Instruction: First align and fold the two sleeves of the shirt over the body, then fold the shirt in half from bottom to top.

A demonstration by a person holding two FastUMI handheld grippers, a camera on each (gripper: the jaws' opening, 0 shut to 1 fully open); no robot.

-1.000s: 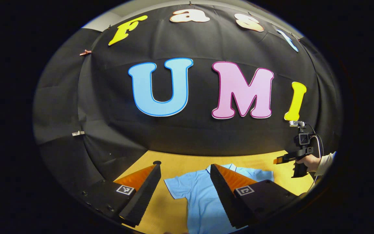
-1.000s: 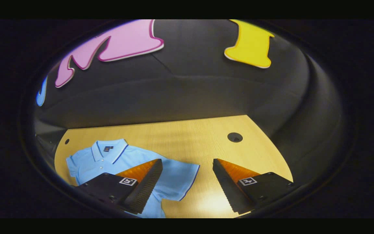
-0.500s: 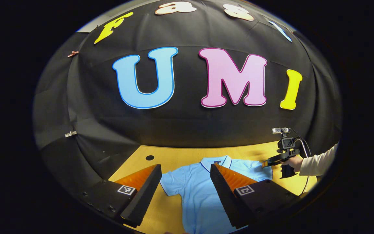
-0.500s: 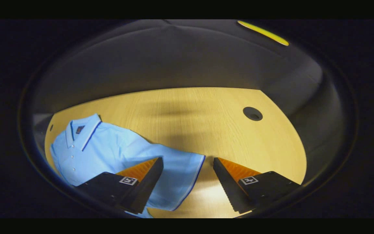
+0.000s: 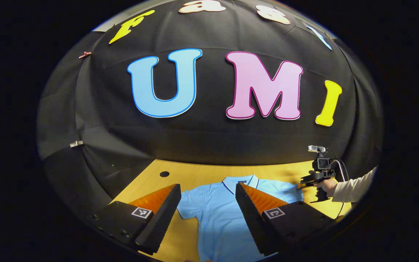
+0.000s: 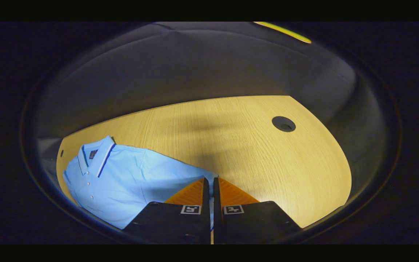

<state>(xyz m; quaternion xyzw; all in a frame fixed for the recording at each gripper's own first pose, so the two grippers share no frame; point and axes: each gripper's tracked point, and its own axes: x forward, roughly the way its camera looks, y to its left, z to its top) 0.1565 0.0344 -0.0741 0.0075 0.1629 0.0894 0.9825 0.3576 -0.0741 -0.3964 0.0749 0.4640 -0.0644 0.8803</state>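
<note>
A light blue polo shirt (image 5: 216,218) lies flat on the wooden table (image 5: 195,174), collar toward the booth wall. My left gripper (image 5: 207,185) hovers open above the shirt's left shoulder and chest, nothing between its fingers. In the right gripper view the shirt (image 6: 129,174) lies at the lower left with its collar (image 6: 96,156) far left. My right gripper (image 6: 210,179) is shut on the hem of the near sleeve (image 6: 191,173), and a sliver of blue cloth shows between the fingers. From the left gripper view, that right gripper (image 5: 306,181) sits at the shirt's right sleeve, held by a hand (image 5: 326,187).
A round cable hole (image 6: 283,124) sits in the table (image 6: 249,145) to the right of the sleeve; a second hole (image 5: 164,174) lies near the wall at the far left. Black cloth walls close the table's back and sides. A light sleeve (image 5: 355,189) reaches in from the right.
The right gripper has come down onto the sleeve's hem and gone from open to shut on it. The left gripper stayed open and drifted only slightly over the shirt.
</note>
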